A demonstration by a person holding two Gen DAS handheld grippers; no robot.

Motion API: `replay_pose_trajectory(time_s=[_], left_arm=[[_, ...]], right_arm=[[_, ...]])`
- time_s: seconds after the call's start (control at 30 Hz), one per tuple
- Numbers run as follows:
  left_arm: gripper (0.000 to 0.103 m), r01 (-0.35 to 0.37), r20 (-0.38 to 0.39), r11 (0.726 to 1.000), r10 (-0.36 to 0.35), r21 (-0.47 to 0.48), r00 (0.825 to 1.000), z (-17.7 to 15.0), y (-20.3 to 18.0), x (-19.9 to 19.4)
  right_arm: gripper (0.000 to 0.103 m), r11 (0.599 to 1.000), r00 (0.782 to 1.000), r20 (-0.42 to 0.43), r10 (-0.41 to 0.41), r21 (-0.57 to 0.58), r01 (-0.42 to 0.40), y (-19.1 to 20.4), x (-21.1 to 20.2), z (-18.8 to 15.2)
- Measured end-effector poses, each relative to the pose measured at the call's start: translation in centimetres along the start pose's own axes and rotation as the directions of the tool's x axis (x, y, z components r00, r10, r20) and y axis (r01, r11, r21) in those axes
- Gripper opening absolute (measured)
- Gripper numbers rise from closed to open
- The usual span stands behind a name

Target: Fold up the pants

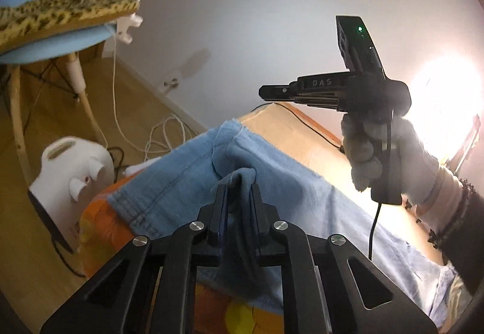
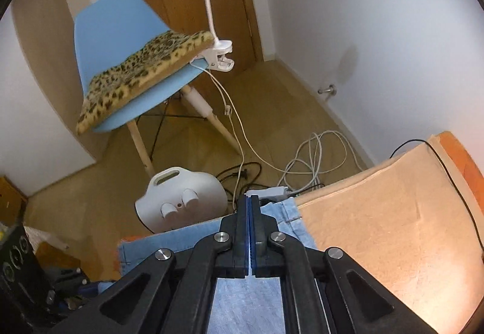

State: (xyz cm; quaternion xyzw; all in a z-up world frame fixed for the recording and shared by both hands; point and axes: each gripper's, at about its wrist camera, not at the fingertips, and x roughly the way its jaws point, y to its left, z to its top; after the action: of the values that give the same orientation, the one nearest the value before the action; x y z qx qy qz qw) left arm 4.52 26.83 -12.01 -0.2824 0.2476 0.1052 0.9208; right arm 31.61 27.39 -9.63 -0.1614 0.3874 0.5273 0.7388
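Left to right, taking the pants (image 1: 181, 182) as landmark. Left of the pants and below them, a white heater (image 1: 72, 173) is standing on the wooden floor (image 1: 145, 110), beside loose cables; behind it a blue chair (image 2: 121, 40) is carrying a leopard-print cushion (image 2: 142, 67), with a lamp clip (image 2: 222, 57) biting the seat edge, probably to light the work.

The pants, light blue denim, are lying across a surface covered in orange patterned cloth and a peach sheet (image 2: 378, 228); whether this is a bed or a bench cannot be told.

At the middle of the pants, the left hand-held gripper (image 1: 239, 182) is clamping a bunched fold of the denim between nearly closed fingers, apparently so that the cloth can be lifted and carried over for a fold.

Right of and above the pants, the right hand-held gripper (image 2: 249, 213) is hanging in a gloved hand (image 1: 372, 152), its blue pads pressed together with no cloth visible between them; the pant hem is lying under its tips.

Raised letters on this tool's body are reading "DAS". No other writing is legible.
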Motion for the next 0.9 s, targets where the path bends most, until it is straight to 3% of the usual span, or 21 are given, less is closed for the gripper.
replay_pose_trajectory(time_s=[0.1,0.3,0.4,0.5,0.57,0.6,0.63,0.7,0.77,0.9], left_arm=[[0.011,0.006,-0.04,1.0,-0.007,-0.029,0.999,0.1,1.1,0.7],[0.012,0.035,-0.084,0.997,-0.04,-0.069,0.996,0.7,2.3,2.1],[0.032,0.025,-0.1,0.995,-0.034,-0.095,0.994,0.8,2.8,2.7],[0.035,0.031,-0.115,0.984,-0.052,-0.175,0.992,0.8,3.9,3.5],[0.035,0.04,-0.113,0.981,-0.062,-0.188,0.992,0.7,4.1,3.9],[0.031,0.042,-0.113,0.981,-0.064,-0.187,0.992,0.7,4.1,4.1],[0.017,0.057,-0.107,0.98,-0.078,-0.192,0.991,0.7,4.0,4.3],[0.008,0.062,-0.093,0.984,-0.079,-0.168,0.993,0.8,3.4,4.2],[0.006,0.037,-0.04,0.994,-0.042,-0.101,0.998,1.0,2.1,2.9],[0.006,-0.016,0.082,1.0,0.015,0.008,0.997,1.1,0.5,-0.6]], right_arm=[[0.042,0.999,0.998,-0.057,0.022,0.043,-0.019,-1.1,1.3,0.1],[0.041,1.0,0.99,-0.138,-0.019,0.02,0.022,-1.3,5.2,-0.5],[0.041,1.0,0.987,-0.161,-0.027,0.007,0.029,-1.1,7.2,-0.3],[0.042,0.996,0.981,-0.175,-0.082,-0.051,0.074,-0.2,8.6,-0.5],[0.033,0.992,0.979,-0.168,-0.111,-0.08,0.099,0.3,8.6,-0.6],[0.019,0.99,0.978,-0.171,-0.12,-0.088,0.106,0.4,8.7,-0.7],[0.012,0.988,0.978,-0.162,-0.134,-0.098,0.119,0.5,8.6,-0.7],[0.002,0.986,0.979,-0.144,-0.141,-0.109,0.126,0.6,7.9,-0.8],[0.001,0.984,0.984,-0.104,-0.145,-0.121,0.133,1.0,6.7,-0.7],[0.001,0.994,0.996,0.031,-0.078,-0.077,0.08,1.0,2.6,-0.2]])
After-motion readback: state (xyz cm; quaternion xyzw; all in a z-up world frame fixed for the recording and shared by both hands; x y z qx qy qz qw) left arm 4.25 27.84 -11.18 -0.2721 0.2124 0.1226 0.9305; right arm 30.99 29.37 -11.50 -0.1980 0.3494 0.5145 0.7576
